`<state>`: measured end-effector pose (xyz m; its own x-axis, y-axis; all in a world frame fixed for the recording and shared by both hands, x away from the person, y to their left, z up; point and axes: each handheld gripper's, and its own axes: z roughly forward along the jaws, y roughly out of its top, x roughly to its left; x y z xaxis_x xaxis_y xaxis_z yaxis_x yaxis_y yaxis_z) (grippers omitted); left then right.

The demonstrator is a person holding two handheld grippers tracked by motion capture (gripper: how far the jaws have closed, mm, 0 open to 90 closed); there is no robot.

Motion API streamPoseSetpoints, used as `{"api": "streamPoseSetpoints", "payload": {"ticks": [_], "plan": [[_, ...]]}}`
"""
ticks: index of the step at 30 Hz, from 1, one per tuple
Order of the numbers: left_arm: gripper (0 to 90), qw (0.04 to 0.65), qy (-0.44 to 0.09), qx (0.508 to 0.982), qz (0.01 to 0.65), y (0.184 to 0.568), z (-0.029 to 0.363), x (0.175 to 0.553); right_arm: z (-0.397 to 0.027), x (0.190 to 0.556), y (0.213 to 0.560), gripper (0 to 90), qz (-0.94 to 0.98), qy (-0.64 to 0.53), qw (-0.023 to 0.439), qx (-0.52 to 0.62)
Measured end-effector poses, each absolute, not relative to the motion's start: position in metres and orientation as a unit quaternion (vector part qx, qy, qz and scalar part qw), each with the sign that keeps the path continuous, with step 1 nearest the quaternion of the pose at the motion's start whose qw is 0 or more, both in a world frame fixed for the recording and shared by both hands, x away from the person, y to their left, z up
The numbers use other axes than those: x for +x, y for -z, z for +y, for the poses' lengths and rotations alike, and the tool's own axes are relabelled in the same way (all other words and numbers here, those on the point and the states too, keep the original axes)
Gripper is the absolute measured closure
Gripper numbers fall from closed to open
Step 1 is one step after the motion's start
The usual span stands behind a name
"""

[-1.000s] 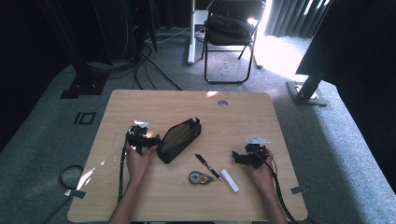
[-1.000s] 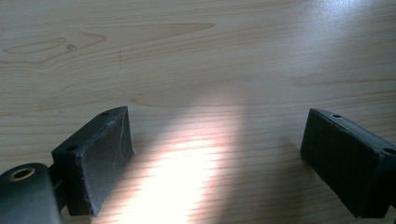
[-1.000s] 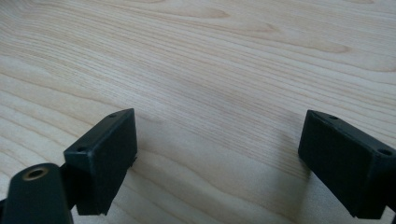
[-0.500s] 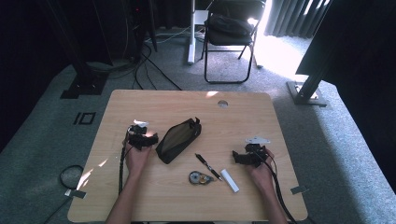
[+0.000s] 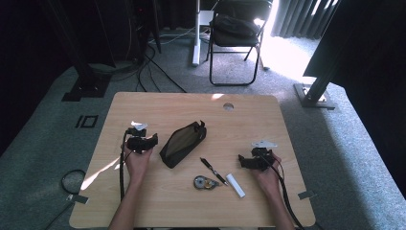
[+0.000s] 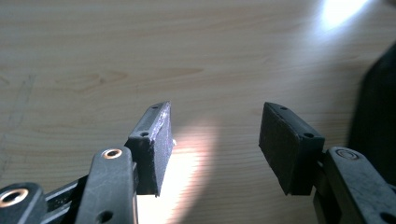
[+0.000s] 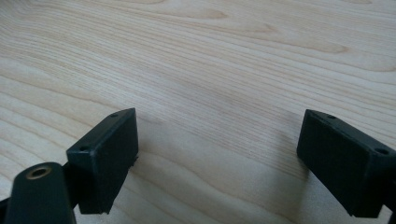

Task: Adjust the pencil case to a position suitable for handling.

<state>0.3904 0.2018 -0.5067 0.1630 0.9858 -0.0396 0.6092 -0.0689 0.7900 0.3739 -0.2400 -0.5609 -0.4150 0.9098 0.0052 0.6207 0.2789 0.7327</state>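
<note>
A black zip pouch (image 5: 183,143) lies slanted in the middle of the wooden table (image 5: 249,120). My left gripper (image 5: 153,140) is held just left of it, jaws pointing toward the pouch. In the left gripper view the gripper (image 6: 215,116) has a gap between its pads with only wood behind, and the pouch (image 6: 380,93) sits at the right edge. Those jaws have just been closing with nothing between them. My right gripper (image 5: 242,162) rests at the right side of the table, and the right gripper view shows this gripper (image 7: 217,121) open wide over bare wood.
A black pen (image 5: 213,171), a round tape roller (image 5: 202,182) and a small white stick (image 5: 235,185) lie between the hands near the front. A cable hole (image 5: 228,106) is at the table's far side. A folding chair (image 5: 235,28) stands beyond the table.
My left gripper has lifted slightly beside the pouch and its jaws have narrowed. The right gripper and the table items have stayed put.
</note>
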Motion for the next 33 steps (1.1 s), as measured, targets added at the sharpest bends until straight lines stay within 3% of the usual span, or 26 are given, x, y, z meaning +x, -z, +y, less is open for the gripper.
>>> {"api": "streamPoseSetpoints", "payload": {"ticks": [4,9,15,25,33], "plan": [[44.0,0.366,-0.275,0.685,0.567,0.497,0.196,0.378,-0.240,0.374,0.561,13.4,0.771,-0.338,0.214,0.496],[44.6,0.391,-0.270,0.712,0.517,0.488,0.178,0.357,-0.241,0.371,0.555,30.0,0.778,-0.330,0.205,0.494],[48.3,0.375,-0.274,0.743,0.481,0.489,0.160,0.354,-0.235,0.367,0.548,33.3,0.785,-0.330,0.215,0.477],[73.6,0.360,-0.243,0.779,0.452,0.499,0.145,0.368,-0.225,0.364,0.531,34.1,0.788,-0.354,0.222,0.453],[83.5,0.362,-0.247,0.795,0.421,0.495,0.131,0.377,-0.217,0.364,0.523,33.9,0.788,-0.361,0.232,0.441]]}}
